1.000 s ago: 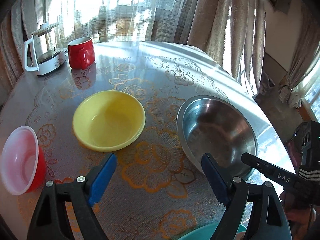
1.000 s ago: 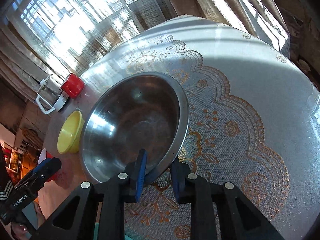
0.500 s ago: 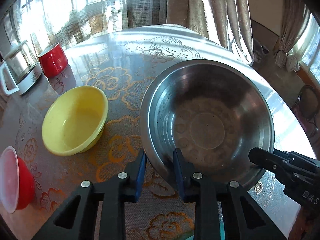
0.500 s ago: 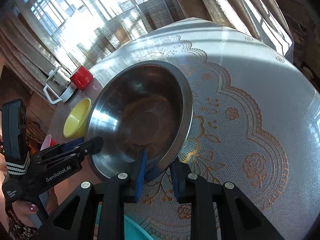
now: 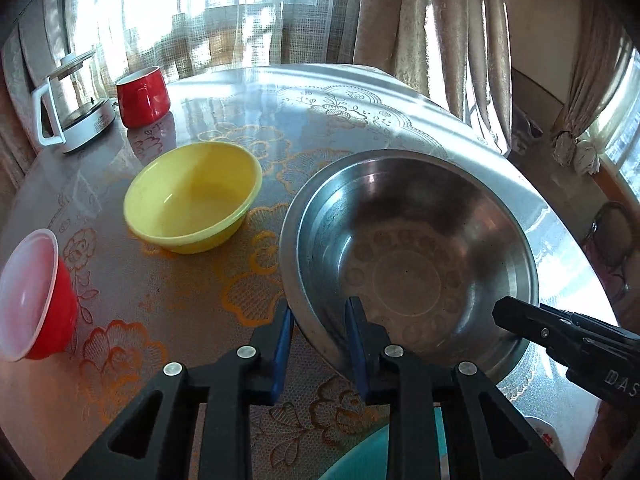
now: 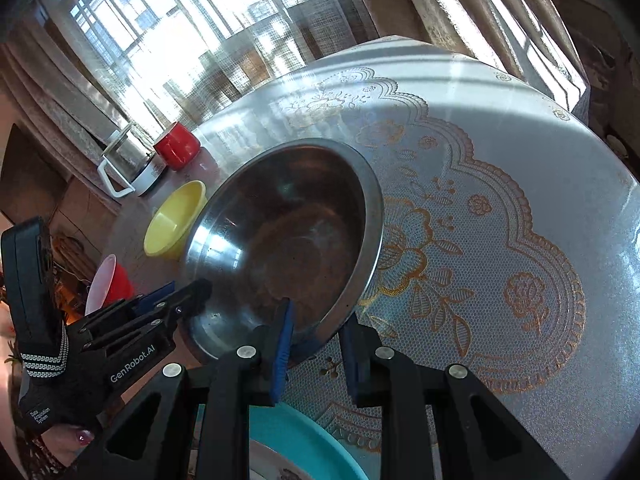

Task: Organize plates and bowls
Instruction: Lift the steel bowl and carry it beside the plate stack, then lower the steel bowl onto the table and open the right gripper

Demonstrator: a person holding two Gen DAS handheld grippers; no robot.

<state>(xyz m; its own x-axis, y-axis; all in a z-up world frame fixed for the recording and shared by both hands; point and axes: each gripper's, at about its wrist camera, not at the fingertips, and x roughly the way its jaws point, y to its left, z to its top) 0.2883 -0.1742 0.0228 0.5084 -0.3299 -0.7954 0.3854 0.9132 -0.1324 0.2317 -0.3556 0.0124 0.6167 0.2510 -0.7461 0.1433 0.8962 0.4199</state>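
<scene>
A large steel bowl [image 5: 412, 256] [image 6: 280, 248] is held by its near rim from two sides, tilted in the right wrist view. My left gripper [image 5: 319, 320] is shut on its left near rim, and it also shows in the right wrist view [image 6: 176, 300]. My right gripper [image 6: 318, 330] is shut on its right near rim, and it also shows in the left wrist view [image 5: 516, 320]. A yellow bowl [image 5: 194, 196] [image 6: 174, 220] sits left of it. A red bowl with a white inside [image 5: 34, 294] [image 6: 108, 284] is at the far left.
A red mug [image 5: 142, 96] [image 6: 176, 146] and a white kettle [image 5: 74, 112] [image 6: 128, 168] stand at the back left of the round lace-covered table [image 6: 500, 200]. A teal plate [image 6: 296, 440] [image 5: 372, 460] lies under the grippers. Curtains hang behind.
My left gripper, open a second ago, closed on the steel bowl's rim. Both grippers have kept their grip on the bowl since, and it has shifted slightly toward the yellow bowl.
</scene>
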